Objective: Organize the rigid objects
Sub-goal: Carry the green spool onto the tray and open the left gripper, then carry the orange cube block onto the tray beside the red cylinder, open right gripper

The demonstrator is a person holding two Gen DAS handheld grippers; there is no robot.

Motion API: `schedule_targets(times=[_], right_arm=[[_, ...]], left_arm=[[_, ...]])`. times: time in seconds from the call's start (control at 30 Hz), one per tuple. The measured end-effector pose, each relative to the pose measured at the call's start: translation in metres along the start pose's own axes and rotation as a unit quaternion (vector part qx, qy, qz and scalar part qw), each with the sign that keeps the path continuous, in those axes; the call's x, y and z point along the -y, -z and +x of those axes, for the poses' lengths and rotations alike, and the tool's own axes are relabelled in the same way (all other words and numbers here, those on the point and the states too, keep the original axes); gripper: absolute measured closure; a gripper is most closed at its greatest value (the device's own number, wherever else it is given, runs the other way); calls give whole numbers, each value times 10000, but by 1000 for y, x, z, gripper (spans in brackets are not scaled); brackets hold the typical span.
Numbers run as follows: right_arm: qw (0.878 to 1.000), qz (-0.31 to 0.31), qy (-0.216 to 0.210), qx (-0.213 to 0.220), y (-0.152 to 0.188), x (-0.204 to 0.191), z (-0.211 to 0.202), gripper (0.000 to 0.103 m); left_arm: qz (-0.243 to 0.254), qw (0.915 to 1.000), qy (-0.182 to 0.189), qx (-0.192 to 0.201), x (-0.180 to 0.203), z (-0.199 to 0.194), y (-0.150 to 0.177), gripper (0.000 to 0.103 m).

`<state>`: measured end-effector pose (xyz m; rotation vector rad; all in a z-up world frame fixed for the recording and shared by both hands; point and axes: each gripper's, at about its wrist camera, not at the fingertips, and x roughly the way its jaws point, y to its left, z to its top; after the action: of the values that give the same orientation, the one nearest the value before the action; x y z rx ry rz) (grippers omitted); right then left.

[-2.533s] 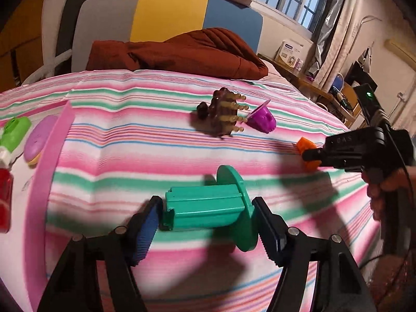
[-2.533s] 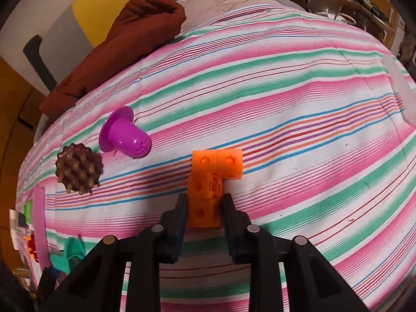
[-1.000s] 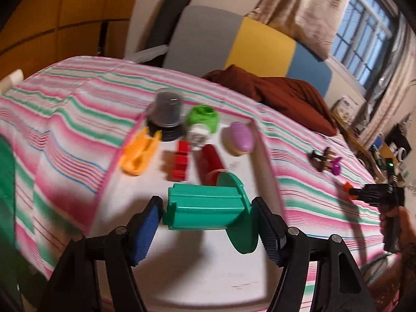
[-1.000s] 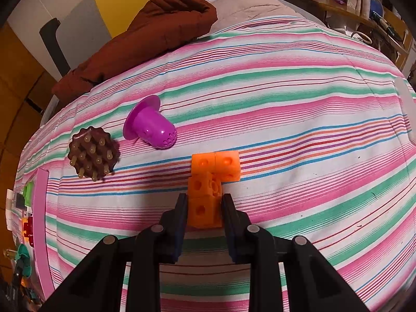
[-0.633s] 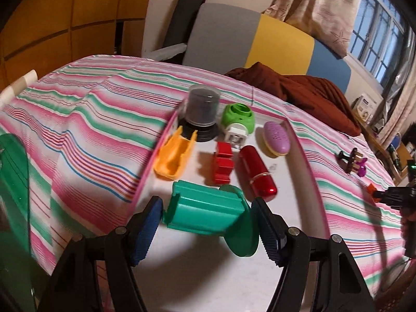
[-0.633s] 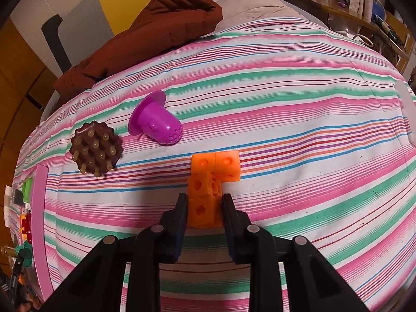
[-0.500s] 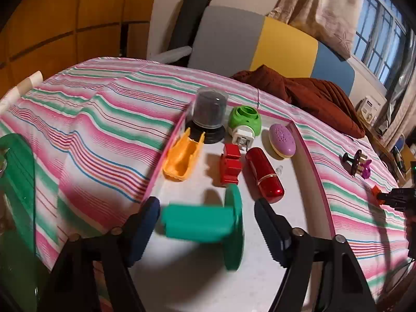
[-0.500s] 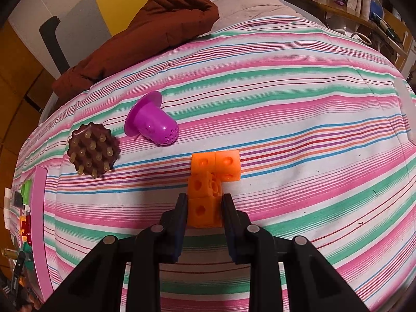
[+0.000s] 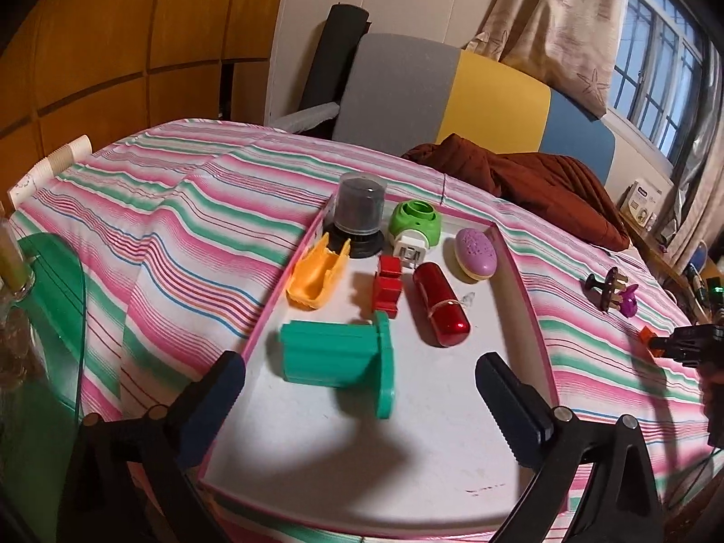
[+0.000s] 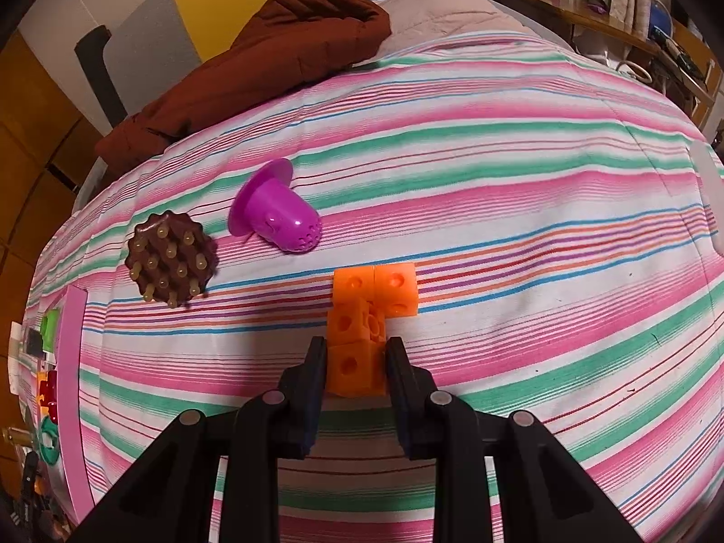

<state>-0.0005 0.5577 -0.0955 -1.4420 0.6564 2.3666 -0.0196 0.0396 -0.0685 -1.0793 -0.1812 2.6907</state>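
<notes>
A teal spool-like piece [image 9: 337, 357] lies on its side in the white tray with a pink rim [image 9: 520, 271]. My left gripper [image 9: 362, 400] hovers just in front of it, its jaws opening wide and touching nothing. The tray also holds a yellow scoop [image 9: 316, 278], red blocks [image 9: 388, 285], a red capsule [image 9: 441, 303], a purple oval [image 9: 475, 253], a green plug [image 9: 414, 228] and a grey capped jar [image 9: 359, 219]. My right gripper [image 10: 355, 373] is shut on the orange cube cluster [image 10: 366, 316] resting on the striped bedcover. A purple cup [image 10: 278, 219] and a brown spiky ball [image 10: 172, 264] lie beyond it.
A brown blanket [image 9: 534, 185] is heaped at the bed's head, against a grey, yellow and blue headboard [image 9: 452, 90]. A green glass table [image 9: 50, 298] stands left of the bed. Shelves with clutter [image 10: 633, 9] run along the right.
My left gripper carried the teal piece from the bedcover over the tray, then opened and let it drop onto the tray floor. The right gripper stayed shut on the orange cubes.
</notes>
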Motion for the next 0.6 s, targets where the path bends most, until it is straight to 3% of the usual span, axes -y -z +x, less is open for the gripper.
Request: schedule_targets(times=[0.4, 0.6], right_arm=[[9971, -537, -404, 352, 12, -39, -18, 78], [9948, -879, -321, 411, 30, -72, -24, 78]], left_arm=[[314, 9993, 200, -62, 24, -7, 9, 0], [305, 9991, 271, -66, 23, -8, 9, 0]])
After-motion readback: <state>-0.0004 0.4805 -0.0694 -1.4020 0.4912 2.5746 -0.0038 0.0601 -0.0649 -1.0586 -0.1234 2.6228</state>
